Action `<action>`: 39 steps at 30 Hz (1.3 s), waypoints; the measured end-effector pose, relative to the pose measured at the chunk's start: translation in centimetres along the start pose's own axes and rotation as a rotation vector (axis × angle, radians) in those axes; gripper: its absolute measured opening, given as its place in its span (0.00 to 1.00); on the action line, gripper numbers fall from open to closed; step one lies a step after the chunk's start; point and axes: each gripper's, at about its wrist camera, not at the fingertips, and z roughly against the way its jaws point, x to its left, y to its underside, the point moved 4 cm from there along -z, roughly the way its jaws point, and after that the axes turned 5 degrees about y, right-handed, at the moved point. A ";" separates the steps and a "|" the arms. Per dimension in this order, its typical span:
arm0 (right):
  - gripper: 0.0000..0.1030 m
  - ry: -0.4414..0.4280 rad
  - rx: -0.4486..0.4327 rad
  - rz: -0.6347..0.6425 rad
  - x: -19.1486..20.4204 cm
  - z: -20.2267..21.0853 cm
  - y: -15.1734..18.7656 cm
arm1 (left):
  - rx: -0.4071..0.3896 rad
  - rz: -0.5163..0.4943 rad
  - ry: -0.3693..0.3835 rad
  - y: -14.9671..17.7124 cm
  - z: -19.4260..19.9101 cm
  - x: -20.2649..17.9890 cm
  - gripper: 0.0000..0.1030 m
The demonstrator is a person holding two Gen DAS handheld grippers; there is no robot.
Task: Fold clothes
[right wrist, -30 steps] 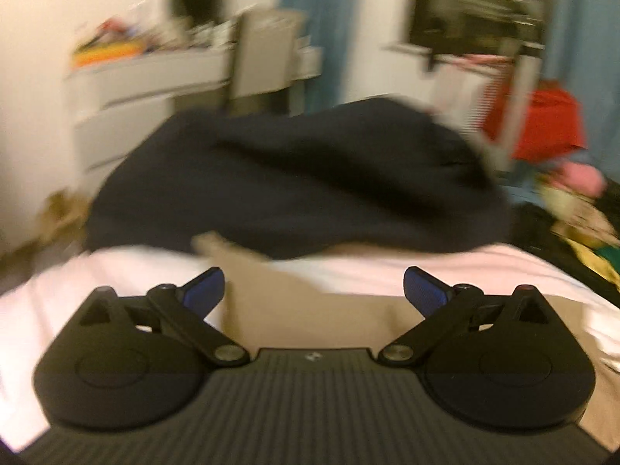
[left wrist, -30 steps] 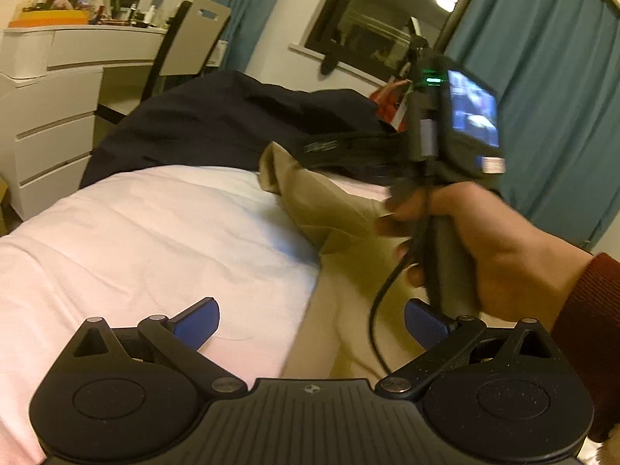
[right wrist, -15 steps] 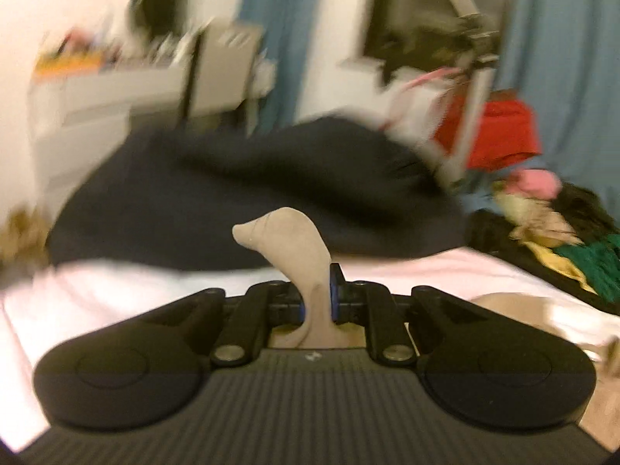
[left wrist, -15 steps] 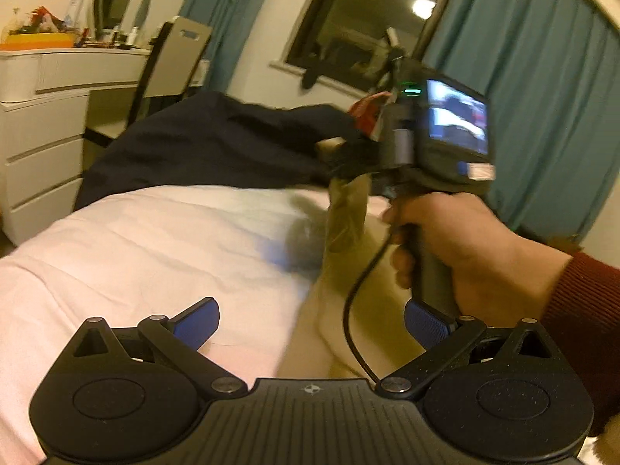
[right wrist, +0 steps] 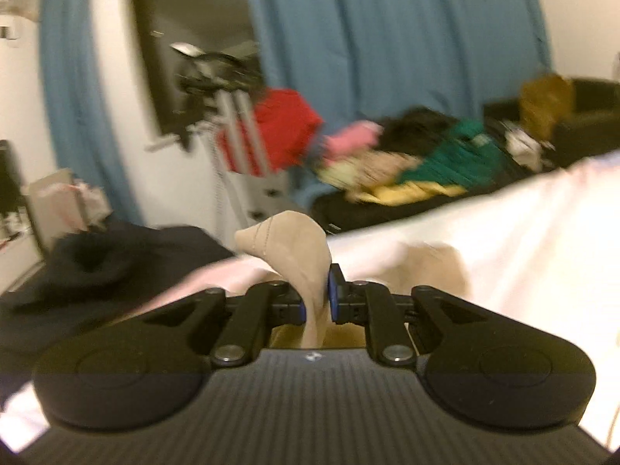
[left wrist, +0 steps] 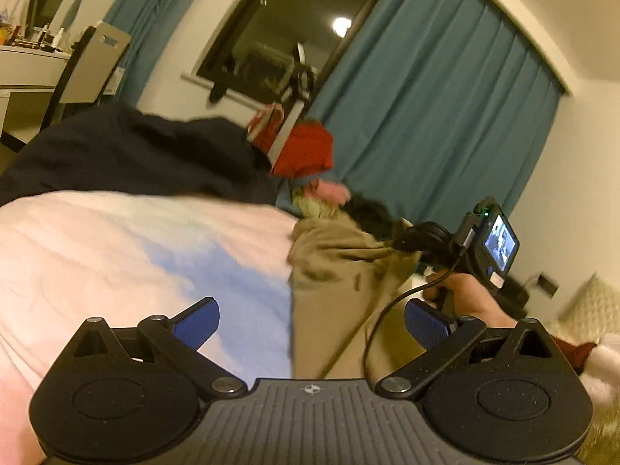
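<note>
A beige garment [left wrist: 333, 271] lies on the white bed [left wrist: 116, 248]. My right gripper [right wrist: 317, 302] is shut on a corner of the beige garment [right wrist: 298, 240], and the fabric sticks up between the blue pads. In the left wrist view the right gripper [left wrist: 403, 242] is at the right and holds that corner lifted above the bed. My left gripper [left wrist: 310, 319] is open and empty, low over the bed, with the garment's near end between and beyond its blue pads [left wrist: 195, 319].
A dark blue duvet [left wrist: 128, 155] is heaped at the far side of the bed. A pile of coloured clothes [right wrist: 418, 159] and a red bag [right wrist: 279, 131] lie beyond the bed by the blue curtains [left wrist: 426, 116]. A white dresser [left wrist: 23, 73] stands far left.
My right gripper closed on the garment's corner, then swung it to the right across the bed. My left gripper stayed open and turned to the right.
</note>
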 end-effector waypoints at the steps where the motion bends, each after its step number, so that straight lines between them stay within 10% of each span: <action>1: 0.14 0.013 0.026 -0.015 -1.0 -0.9 0.7 | 0.011 -0.007 -0.005 0.3 -0.4 0.1 1.00; 6: 0.22 -0.019 0.116 -0.057 -2.7 -2.9 2.8 | 0.057 -0.052 -0.030 1.3 -2.0 0.5 1.00; 10: 0.99 -0.072 0.146 -0.038 -2.4 -1.5 2.8 | 0.076 -0.075 -0.030 1.2 -3.2 0.3 1.00; 27: 1.00 -0.169 0.013 0.018 -2.7 30.7 5.4 | 0.170 -0.264 -0.001 2.8 1.4 -4.4 1.00; 39: 0.99 -0.081 0.151 -0.189 -9.3 33.3 9.9 | 0.396 0.070 -0.094 3.5 5.0 0.7 0.98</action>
